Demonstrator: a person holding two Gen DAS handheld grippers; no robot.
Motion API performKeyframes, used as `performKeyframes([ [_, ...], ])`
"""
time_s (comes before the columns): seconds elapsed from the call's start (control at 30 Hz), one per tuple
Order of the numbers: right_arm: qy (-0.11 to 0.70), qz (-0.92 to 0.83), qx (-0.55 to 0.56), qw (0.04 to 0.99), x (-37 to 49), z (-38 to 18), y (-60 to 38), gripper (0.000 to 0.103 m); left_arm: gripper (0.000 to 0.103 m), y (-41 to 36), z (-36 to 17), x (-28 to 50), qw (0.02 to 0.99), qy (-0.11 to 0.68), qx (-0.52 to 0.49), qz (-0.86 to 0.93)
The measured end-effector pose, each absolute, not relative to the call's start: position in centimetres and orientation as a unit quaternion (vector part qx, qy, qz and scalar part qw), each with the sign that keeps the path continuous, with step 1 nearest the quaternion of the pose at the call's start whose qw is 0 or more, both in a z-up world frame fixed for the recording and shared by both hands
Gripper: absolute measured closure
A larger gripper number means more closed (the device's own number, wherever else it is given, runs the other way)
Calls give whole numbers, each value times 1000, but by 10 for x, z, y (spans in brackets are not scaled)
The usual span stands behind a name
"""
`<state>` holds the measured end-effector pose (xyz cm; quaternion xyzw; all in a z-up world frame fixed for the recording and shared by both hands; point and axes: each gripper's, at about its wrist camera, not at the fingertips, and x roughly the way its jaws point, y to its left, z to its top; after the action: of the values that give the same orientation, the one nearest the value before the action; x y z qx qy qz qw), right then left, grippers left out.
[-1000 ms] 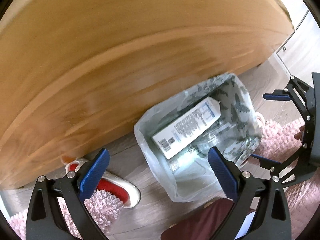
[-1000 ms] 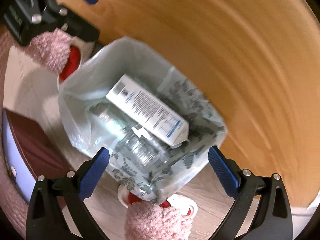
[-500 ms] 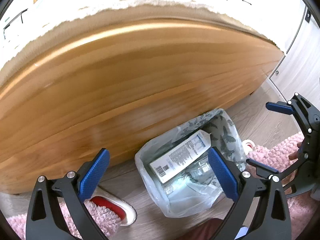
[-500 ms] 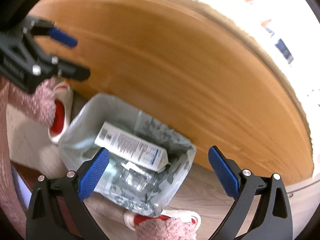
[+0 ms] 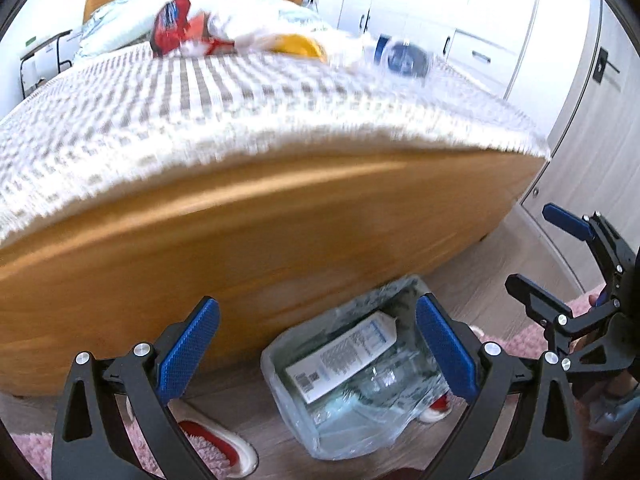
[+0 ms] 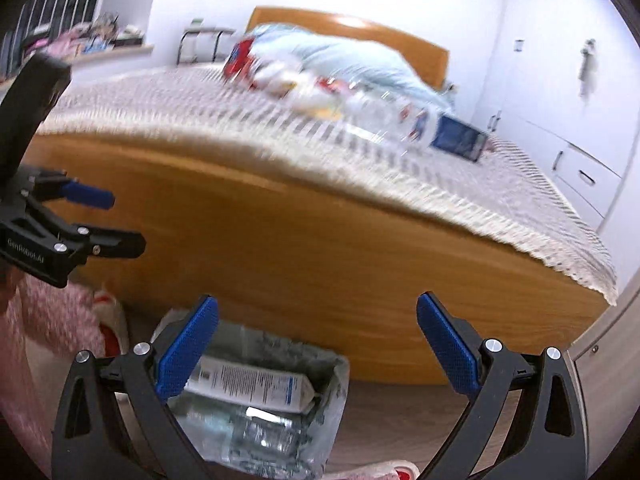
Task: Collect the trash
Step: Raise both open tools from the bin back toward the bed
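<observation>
Wooden bed frame (image 5: 280, 240) behind floor trash bag (image 5: 352, 380), wrappers (image 5: 180, 28) on blanket; both grippers' fingers (image 5: 188, 344) apart, empty.

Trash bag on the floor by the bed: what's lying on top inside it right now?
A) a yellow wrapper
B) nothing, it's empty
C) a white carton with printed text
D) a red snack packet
C: a white carton with printed text and a barcode lies across the top of the trash bag, over clear plastic bottles.
</observation>
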<state>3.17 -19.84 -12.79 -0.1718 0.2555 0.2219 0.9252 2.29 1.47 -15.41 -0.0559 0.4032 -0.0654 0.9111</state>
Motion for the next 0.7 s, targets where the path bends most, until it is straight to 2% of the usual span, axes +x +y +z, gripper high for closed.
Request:
performKeyframes([
  [0.5, 172, 180, -115, 962, 39, -80, -217, 8, 8, 6, -84, 35, 950, 305, -31, -61],
  [0.7, 141, 170, -119, 968, 51, -68, -216, 8, 8, -3, -71, 53, 954, 293, -18, -63],
])
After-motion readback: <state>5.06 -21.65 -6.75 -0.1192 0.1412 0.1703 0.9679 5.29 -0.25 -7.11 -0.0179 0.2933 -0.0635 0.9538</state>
